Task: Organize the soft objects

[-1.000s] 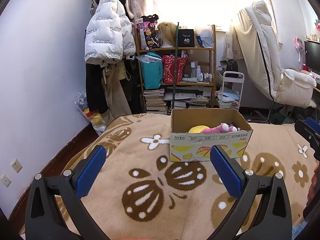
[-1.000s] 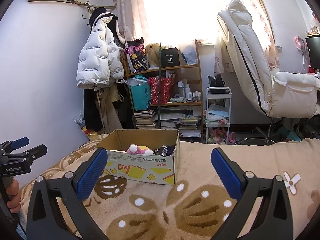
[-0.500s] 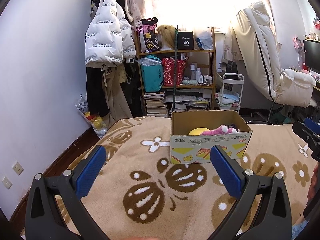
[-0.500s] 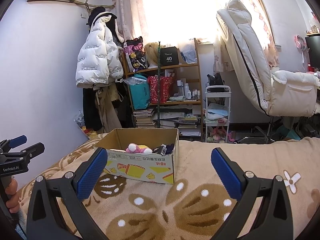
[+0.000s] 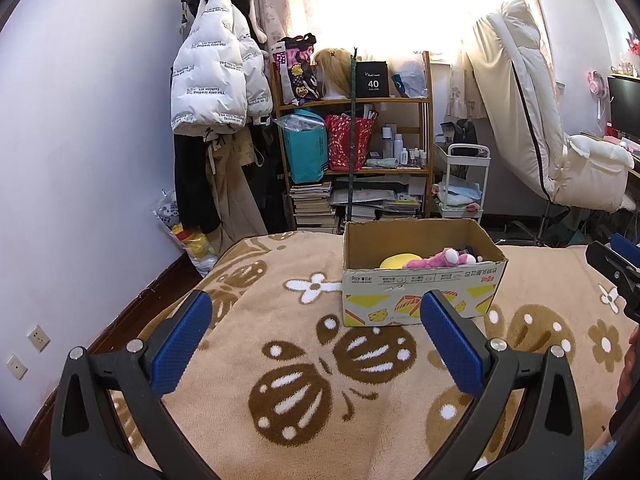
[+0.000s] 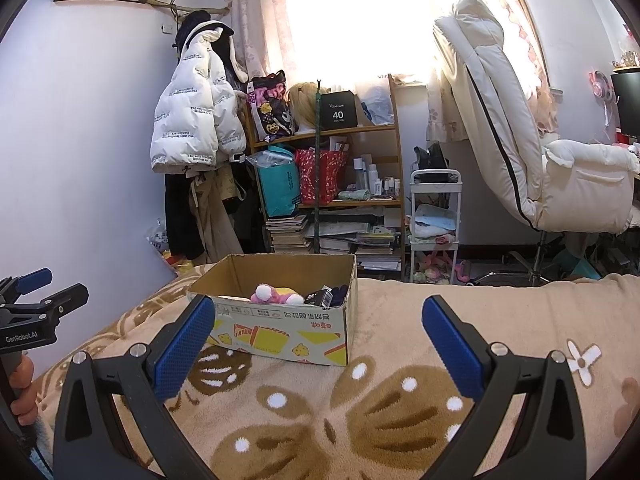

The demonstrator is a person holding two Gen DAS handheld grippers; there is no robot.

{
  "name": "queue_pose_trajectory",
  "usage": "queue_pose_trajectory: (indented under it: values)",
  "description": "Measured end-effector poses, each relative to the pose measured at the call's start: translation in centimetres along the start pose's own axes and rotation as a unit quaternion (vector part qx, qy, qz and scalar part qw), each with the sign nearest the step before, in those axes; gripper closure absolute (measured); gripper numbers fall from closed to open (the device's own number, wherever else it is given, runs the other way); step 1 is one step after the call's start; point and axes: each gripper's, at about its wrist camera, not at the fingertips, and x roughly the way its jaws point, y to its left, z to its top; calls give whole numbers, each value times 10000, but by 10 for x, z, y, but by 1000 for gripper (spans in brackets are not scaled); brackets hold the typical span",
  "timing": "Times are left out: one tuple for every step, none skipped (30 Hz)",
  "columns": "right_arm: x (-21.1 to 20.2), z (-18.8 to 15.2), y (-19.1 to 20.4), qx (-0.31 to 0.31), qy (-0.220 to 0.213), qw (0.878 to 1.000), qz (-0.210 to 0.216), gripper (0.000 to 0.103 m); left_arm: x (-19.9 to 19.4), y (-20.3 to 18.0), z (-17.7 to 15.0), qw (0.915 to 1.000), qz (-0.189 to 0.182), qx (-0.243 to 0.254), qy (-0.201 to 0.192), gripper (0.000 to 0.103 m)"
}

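Covering the bed (image 5: 280, 360), a tan blanket with brown and white flower pattern. Standing toward the far edge of the bed, an open cardboard box (image 5: 420, 296), yellow print on its front wall. Lying inside the box: a yellow soft item (image 5: 396, 261), a pink plush toy (image 5: 436, 259) beside it, dark items (image 6: 328, 296) at the right end. Hovering above the near part of the bed, left tongs (image 5: 312, 344), spread wide, holding nothing. Likewise right tongs (image 6: 316, 344), spread wide, holding nothing, well short of the box. Backing the scene past the far edge, a cluttered wooden shelf (image 5: 356, 136).
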Motion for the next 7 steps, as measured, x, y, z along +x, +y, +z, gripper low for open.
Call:
queue_pose_trajectory:
  values:
    - [0,0,0,-1,1,10000,4,0,1,-1,0,10000,6,2,0,1]
    - [0,0,-1,-4,3,10000,9,0,0,-1,0,10000,6,2,4,1]
    - [0,0,-1,-6,2,10000,8,0,1,-1,0,10000,-1,6,2,1]
    - [0,1,-1,-11,-1,10000,7,0,1,-1,0,10000,2,7,1,1]
    - [0,1,-1,-12,1,10000,13,0,0,-1,0,10000,6,10,-4,1]
    - [0,1,-1,-12,2,10000,12,0,0,0,0,10000,-3,11,-9,1]
    - [0,1,-1,-14,0,10000,6,0,1,-1,0,10000,-6,7,-2,1]
